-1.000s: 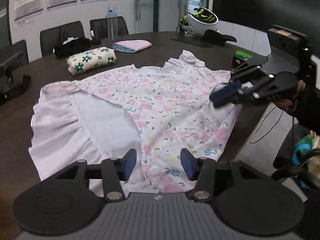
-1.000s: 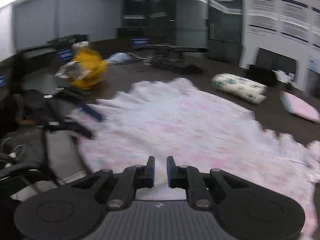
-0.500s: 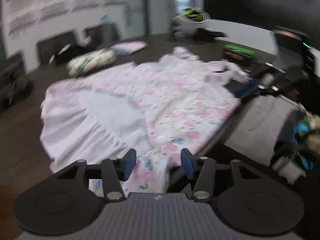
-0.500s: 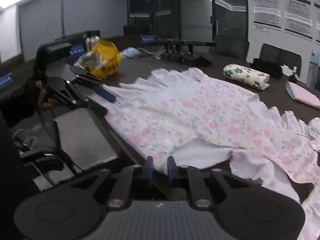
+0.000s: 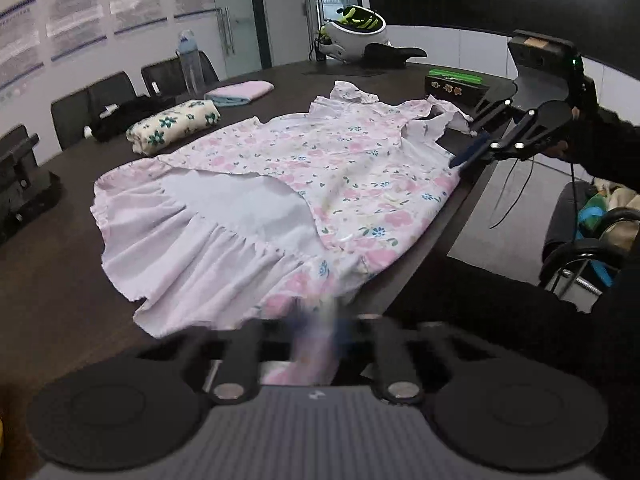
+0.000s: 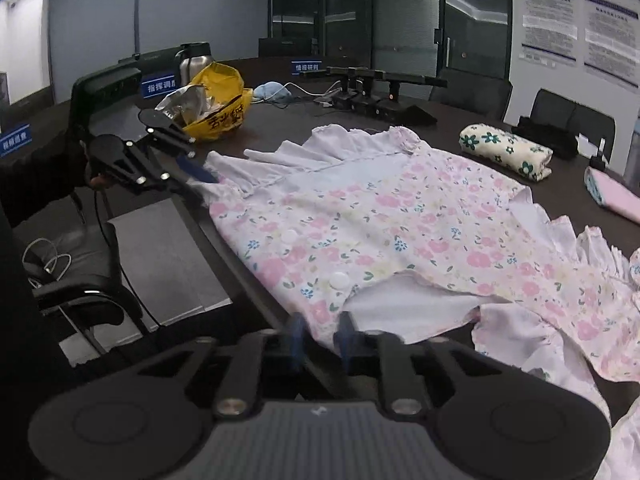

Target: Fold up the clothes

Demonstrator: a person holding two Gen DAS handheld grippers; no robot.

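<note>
A pink floral dress (image 5: 320, 168) lies spread on the dark table (image 5: 60, 280), its near side hanging over the table's edge. My left gripper (image 5: 316, 332) is blurred, its jaws closing onto a pinch of the ruffled hem. In the right wrist view the same gripper (image 6: 204, 178) bites the hem at the far left of the dress (image 6: 400, 220). My right gripper (image 6: 320, 332) is closing too, with the dress's near edge by the white buttons caught between its blue pads. Seen from the left wrist, the right gripper (image 5: 460, 160) meets the fabric below the sleeve.
A folded floral cloth (image 5: 172, 124) and a folded pink cloth (image 5: 240, 92) lie beyond the dress. A yellow bag (image 6: 220, 104), black devices (image 6: 368, 92), a helmet (image 5: 354, 32) and a green box (image 5: 456, 82) sit further off. An office chair (image 6: 80, 280) stands below the table's edge.
The left gripper's jaws went from open around the hem to closed on it, and it slid toward the table's edge. The right gripper now has the dress's near edge between its fingers.
</note>
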